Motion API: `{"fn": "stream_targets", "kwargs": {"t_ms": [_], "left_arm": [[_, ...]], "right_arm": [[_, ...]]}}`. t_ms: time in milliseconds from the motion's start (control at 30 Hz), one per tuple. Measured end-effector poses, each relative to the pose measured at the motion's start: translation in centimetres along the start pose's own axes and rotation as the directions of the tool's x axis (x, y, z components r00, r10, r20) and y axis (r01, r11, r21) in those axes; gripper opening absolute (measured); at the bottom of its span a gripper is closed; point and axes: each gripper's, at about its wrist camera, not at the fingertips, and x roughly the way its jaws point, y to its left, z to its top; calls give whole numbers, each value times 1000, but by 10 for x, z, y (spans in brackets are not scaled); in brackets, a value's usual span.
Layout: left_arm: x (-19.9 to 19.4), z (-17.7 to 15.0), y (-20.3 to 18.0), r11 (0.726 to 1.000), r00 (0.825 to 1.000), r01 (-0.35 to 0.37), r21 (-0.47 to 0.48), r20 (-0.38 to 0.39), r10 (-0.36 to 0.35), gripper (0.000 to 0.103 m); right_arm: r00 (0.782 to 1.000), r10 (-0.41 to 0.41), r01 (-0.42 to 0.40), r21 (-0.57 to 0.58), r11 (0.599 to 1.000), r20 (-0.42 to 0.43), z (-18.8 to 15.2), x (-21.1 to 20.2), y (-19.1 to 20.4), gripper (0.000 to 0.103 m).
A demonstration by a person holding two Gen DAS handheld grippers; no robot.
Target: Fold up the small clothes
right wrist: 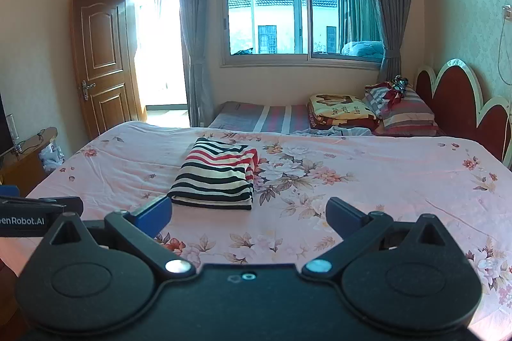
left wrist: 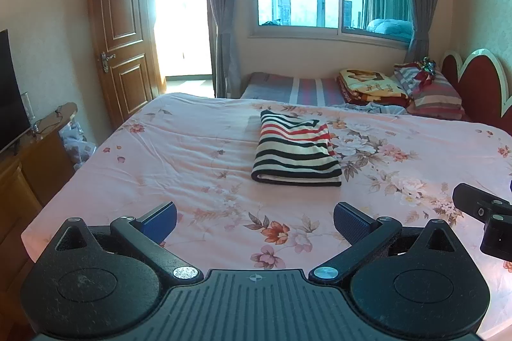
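Bedroom scene from two wrist cameras, read left to right. At far left, a wooden cabinet (left wrist: 35, 149) carries a dark screen (left wrist: 9, 91); beyond it a brown panelled door (left wrist: 123, 34) stands open onto a bright doorway. Centre: a bed (left wrist: 160, 155) with a pink floral cover, and on it the striped garment (left wrist: 296, 150), folded into a compact rectangle of black, cream and red bands, lying flat near the middle of the cover and well apart from both tools. In the near foreground of the left wrist view, the left gripper (left wrist: 255, 221) has its blue-padded fingers (left wrist: 160, 221) spread wide with nothing between them, above the near part of the cover. The right gripper (right wrist: 248, 218), just right of the left one, likewise has its fingers (right wrist: 344, 216) spread and empty. Far behind, a curtained window (right wrist: 297, 18); to the right, a second, lower bed (right wrist: 262, 117) bearing a folded blanket (right wrist: 340, 110) and striped pillow (right wrist: 406, 114), against a red headboard (right wrist: 454, 104).
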Motion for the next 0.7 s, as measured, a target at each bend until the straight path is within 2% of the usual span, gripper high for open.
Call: {"fn": "stream_targets", "kwargs": {"t_ms": [700], "left_arm": [[5, 1, -1, 1000, 1000, -3, -4, -10, 3, 103]], "right_arm": [[1000, 10, -10, -2, 1000, -13, 2, 5, -1, 102]]}}
